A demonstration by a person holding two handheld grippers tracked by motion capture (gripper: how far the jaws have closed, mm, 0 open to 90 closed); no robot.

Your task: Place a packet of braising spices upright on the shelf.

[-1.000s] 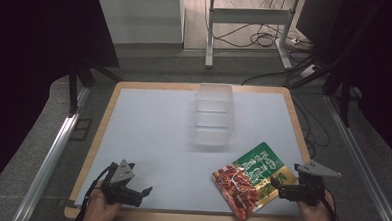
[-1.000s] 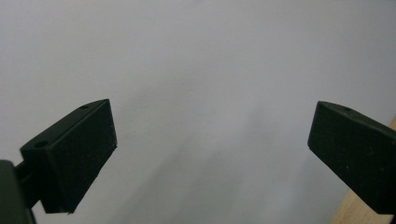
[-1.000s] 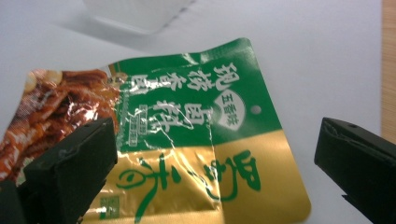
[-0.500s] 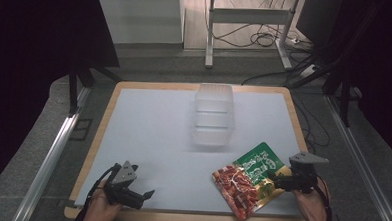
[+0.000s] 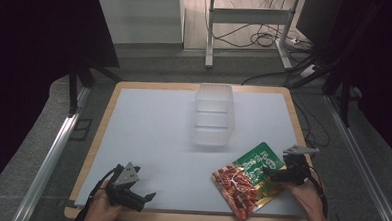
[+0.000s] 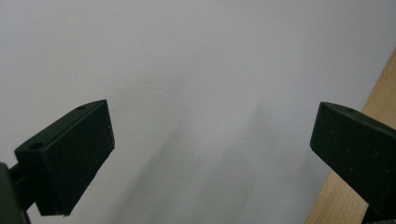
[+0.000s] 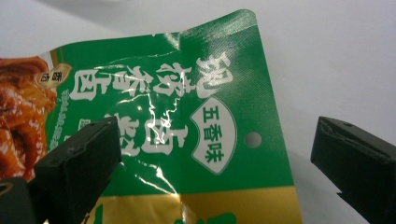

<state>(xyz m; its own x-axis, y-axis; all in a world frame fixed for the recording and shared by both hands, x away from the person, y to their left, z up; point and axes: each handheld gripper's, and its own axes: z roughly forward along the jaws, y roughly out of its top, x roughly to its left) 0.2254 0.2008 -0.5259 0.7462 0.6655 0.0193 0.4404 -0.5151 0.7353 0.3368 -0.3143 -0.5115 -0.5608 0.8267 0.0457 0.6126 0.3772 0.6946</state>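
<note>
Right tongs (image 5: 269,172) slid onto the snack pouch (image 5: 246,181) edge — jaws apart.

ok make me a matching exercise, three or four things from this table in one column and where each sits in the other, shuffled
Things:
1. snack packet
2. clear container
3. left gripper
4. right gripper

Places:
A. middle of the table, far half
B. near left corner, open above bare white surface
C. near right part, lying flat
D. open over the packet's green end

Pairs: 1-C, 2-A, 3-B, 4-D
</note>
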